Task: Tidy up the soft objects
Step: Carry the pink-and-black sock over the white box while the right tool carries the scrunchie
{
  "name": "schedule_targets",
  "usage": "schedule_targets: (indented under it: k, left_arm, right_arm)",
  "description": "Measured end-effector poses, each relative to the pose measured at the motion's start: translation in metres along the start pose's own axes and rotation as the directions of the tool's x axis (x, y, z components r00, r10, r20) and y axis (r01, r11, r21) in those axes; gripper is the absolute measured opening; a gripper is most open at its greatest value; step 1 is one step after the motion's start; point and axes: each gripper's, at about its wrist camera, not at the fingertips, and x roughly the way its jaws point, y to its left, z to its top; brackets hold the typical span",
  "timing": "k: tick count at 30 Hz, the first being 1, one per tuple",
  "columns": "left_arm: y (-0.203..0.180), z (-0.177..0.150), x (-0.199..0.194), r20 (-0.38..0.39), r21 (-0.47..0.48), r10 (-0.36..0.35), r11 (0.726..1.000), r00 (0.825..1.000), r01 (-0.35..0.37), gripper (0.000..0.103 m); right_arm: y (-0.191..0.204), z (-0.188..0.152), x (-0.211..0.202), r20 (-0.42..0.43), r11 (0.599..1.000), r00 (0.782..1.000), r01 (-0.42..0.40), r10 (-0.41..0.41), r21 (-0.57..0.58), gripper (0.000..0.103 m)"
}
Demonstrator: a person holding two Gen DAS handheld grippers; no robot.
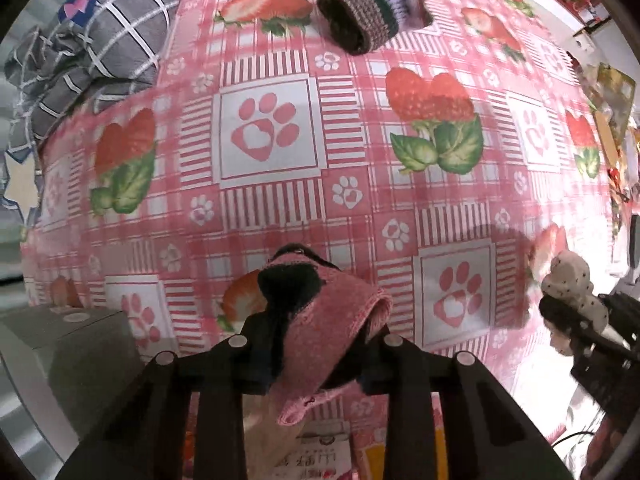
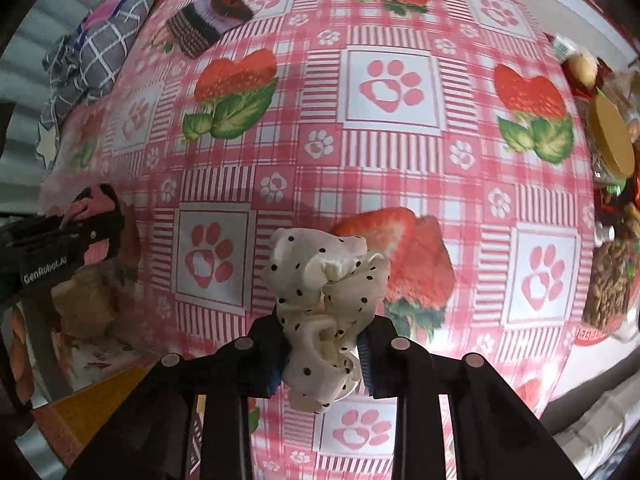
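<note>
Left gripper [image 1: 316, 356] first: we've got its fingers [image 1: 244, 364] pinching a pink cloth [image 1: 320, 320] w/ a black patch, low center of the left wrist view, lifted clear of the counter [image 1: 264, 208] and its pink strawberry-and-paw print cover. A corner of the cloth droops down betw. the fingers toward the bottom of the frame.

Over to the right gripper [image 2: 320, 364]: fingers [image 2: 260, 360] clamped on a cream polka-dot scrunchie [image 2: 320, 280], bottom center of the right wrist view, bunched up and also held above the counter [image 2: 392, 184].

We see that same scrunchie at the right edge of the left view, approx. mid-low, and the left gripper w/ its pink cloth at the left edge of the right view.

Upper center of the left view, a striped knit piece [image 1: 372, 12] in brown, dark green and lilac lies on the counter, well apart from both grippers. Upper left, a grey checked fabric bundle [image 1: 100, 56] sits at the counter's edge. Right edge of the right view: a jar w/ a yellow lid [image 2: 610, 140] and snack packs, too blurred to tell more.
</note>
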Motion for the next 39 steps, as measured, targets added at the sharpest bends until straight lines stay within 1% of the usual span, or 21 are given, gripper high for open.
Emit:
schedule_targets:
  k: [4, 10, 15, 16, 18, 21, 23, 32, 39]
  left_arm:
    - [0.000, -0.014, -0.018, 0.033, 0.034, 0.024, 0.999, 0.999, -0.025, 0.032]
    - [0.018, -0.041, -0.041, 0.063, 0.038, 0.007, 0.999, 0.998, -0.010, 0.032]
    - [0.014, -0.067, -0.059, 0.078, 0.040, -0.005, 0.999, 0.997, 0.002, 0.032]
    - [0.011, -0.072, -0.064, 0.081, 0.041, -0.006, 0.999, 0.997, 0.003, 0.032]
    - [0.008, -0.075, -0.070, 0.086, 0.040, -0.009, 0.999, 0.996, 0.006, 0.032]
    - [0.006, -0.088, -0.077, 0.095, 0.044, -0.011, 0.999, 0.995, 0.007, 0.032]
    - [0.006, -0.093, -0.076, 0.097, 0.051, -0.013, 0.999, 0.995, 0.008, 0.032]
    - [0.008, -0.142, -0.097, 0.113, 0.086, -0.024, 0.996, 0.993, 0.014, 0.032]
    - [0.010, -0.182, -0.105, 0.112, 0.127, -0.026, 0.992, 0.993, 0.012, 0.033]
  right_arm:
    - [-0.015, -0.012, -0.014, -0.006, 0.998, 1.000, -0.024, 0.024, 0.060, 0.031]
    - [-0.031, -0.043, -0.031, -0.011, 0.993, 0.999, -0.042, 0.043, 0.107, 0.031]
    - [-0.037, -0.066, -0.040, -0.012, 0.991, 0.999, -0.052, 0.053, 0.122, 0.031]
    - [-0.031, -0.066, -0.038, -0.011, 0.991, 0.999, -0.049, 0.050, 0.124, 0.031]
    - [-0.032, -0.077, -0.044, -0.007, 0.990, 0.999, -0.048, 0.050, 0.129, 0.031]
    - [-0.027, -0.085, -0.045, -0.006, 0.990, 0.999, -0.043, 0.044, 0.136, 0.031]
    - [-0.027, -0.096, -0.049, -0.007, 0.989, 0.999, -0.040, 0.041, 0.141, 0.031]
    - [-0.012, -0.139, -0.058, -0.021, 0.992, 1.000, -0.016, 0.019, 0.126, 0.031]
    - [0.009, -0.171, -0.062, -0.035, 0.995, 0.999, -0.015, 0.019, 0.100, 0.031]
